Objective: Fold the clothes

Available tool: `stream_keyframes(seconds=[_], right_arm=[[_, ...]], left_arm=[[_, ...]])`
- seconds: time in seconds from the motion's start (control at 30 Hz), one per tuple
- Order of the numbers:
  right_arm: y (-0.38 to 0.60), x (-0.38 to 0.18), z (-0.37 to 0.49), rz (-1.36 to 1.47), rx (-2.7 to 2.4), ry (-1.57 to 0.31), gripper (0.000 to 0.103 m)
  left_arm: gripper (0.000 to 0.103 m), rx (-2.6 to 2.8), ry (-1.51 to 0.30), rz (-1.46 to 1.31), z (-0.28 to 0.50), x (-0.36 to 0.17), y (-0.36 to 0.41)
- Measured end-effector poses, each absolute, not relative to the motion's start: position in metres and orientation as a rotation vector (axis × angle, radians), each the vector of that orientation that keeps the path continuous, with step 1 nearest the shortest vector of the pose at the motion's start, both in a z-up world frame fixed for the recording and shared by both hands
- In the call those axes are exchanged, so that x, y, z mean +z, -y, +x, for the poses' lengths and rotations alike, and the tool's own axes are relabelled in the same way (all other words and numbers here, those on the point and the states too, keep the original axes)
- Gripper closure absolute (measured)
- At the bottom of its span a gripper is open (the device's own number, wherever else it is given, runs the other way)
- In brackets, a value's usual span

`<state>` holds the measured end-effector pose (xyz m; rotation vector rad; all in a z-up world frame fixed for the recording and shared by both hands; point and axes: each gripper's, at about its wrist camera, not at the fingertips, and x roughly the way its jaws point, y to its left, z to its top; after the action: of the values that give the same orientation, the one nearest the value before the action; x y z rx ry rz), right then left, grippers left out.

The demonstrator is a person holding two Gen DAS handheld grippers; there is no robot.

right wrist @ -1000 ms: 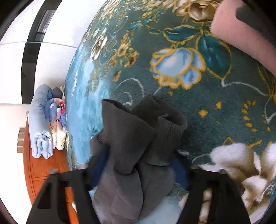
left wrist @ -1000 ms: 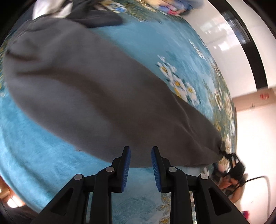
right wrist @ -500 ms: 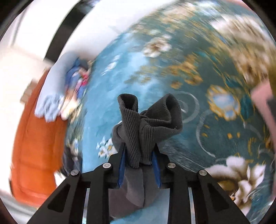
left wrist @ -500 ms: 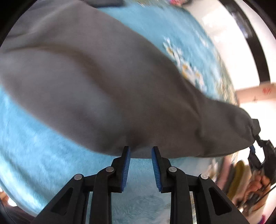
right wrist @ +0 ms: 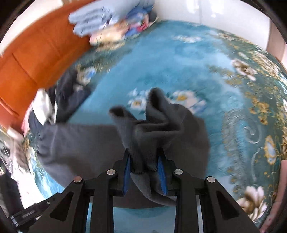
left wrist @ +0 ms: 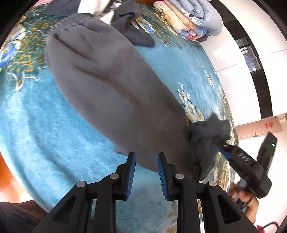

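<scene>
Grey garment point(left wrist: 114, 93) lies long on the blue bedspread point(left wrist: 44, 136), running away leftward from the left gripper point(left wrist: 146, 172), jaws narrow and empty; right gripper point(right wrist: 145, 172) clamps its ribbed cuff point(right wrist: 152, 125) end.

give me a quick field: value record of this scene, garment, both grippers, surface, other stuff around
garment: grey sweatpants, laid out long across the carpet, ribbed cuff bunched at one end
right gripper: shut on the ribbed cuff, cuff lifted off the carpet
left gripper: open, nothing between its fingers, at the near edge of the pants
surface: blue floral carpet
nearby: dark garment beside the waistband end; folded bedding at the carpet's far edge
right wrist view: blurred
</scene>
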<state>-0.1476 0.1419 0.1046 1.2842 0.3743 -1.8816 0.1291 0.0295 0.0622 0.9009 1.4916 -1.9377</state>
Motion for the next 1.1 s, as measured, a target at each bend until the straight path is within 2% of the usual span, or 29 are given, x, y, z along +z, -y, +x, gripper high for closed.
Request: stream_keyframes(seconds=[0.2, 0.27, 0.3, 0.47, 0.6, 0.97, 1.1], right_arm=[[-0.116, 0.084, -0.109, 1.27, -1.787, -0.515, 0.067], [-0.115, 0.084, -0.101, 1.271, -1.709, -0.511, 0.053], [-0.115, 0.084, -0.096, 1.267, -1.676, -0.509, 0.051], [-0.135, 0.103, -0.113, 1.273, -1.668, -0.347, 0.051], [-0.147, 0.096, -0.155, 1.386, -1.773, -0.241, 0.05], [-0.125, 0.032, -0.155, 1.524, -1.609, -0.408, 0.05], [-0.148, 0.054, -0.168, 1.511, -1.615, -0.256, 0.05]], left_arm=[[0.074, -1.899, -1.529, 0.874, 0.14, 0.055, -0.024], [0.074, -1.897, -1.542, 0.869, 0.137, 0.052, -0.024], [0.074, -1.907, -1.549, 0.874, 0.135, 0.052, -0.025], [0.072, -1.955, -1.584, 0.896, 0.121, 0.052, -0.031], [0.061, -1.994, -1.612, 0.914, 0.11, 0.052, -0.035], [0.048, -2.024, -1.678, 0.982, 0.077, 0.051, -0.043], [0.045, -2.044, -1.663, 1.057, 0.052, 0.044, -0.044]])
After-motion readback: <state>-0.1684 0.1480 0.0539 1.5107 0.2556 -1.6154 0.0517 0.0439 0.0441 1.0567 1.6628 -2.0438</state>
